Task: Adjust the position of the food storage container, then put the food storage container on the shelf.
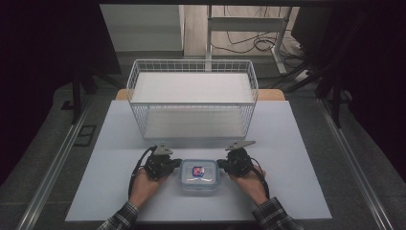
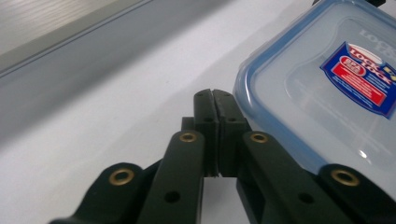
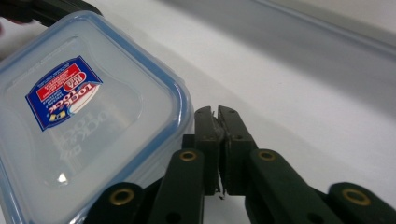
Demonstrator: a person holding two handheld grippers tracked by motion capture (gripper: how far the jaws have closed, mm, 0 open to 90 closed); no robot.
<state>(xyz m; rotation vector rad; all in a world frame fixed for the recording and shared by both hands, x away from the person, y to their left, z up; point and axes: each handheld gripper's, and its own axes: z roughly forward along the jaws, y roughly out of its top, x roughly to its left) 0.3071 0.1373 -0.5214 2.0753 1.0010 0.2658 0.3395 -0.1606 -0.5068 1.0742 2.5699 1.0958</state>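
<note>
While both grippers sit closed and empty at either side of the food container (image 1: 199, 176), the work in hand looks like taking hold of it from both sides, perhaps to carry it toward the wire basket (image 1: 191, 98) behind. The container rests near the front edge of the counter (image 1: 119, 191), between the two hands. The left gripper (image 1: 175, 163) lies just beside its left wall and the right gripper (image 1: 221, 164) just beside its right wall; whether either touches it I cannot tell. In the left gripper view the jaws are pressed together with nothing between them, and the right gripper view shows the same.

To do this well, I judge that each pair of jaws should part first and then bite a side edge of the lid, or else press evenly against opposite walls. Equal pressure from both sides matters, because smooth plastic on a smooth counter will likely slide away from a one-sided push.

The container is clear plastic, squarish with rounded corners, and its translucent lid (image 2: 327, 88) carries a blue sealing rim and a red-and-blue label (image 3: 63, 91). The lid's surface is glossy and slightly recessed in the middle. The basket is white coated wire in an open grid, rectangular and upright. The counter is matte and pale.
</note>
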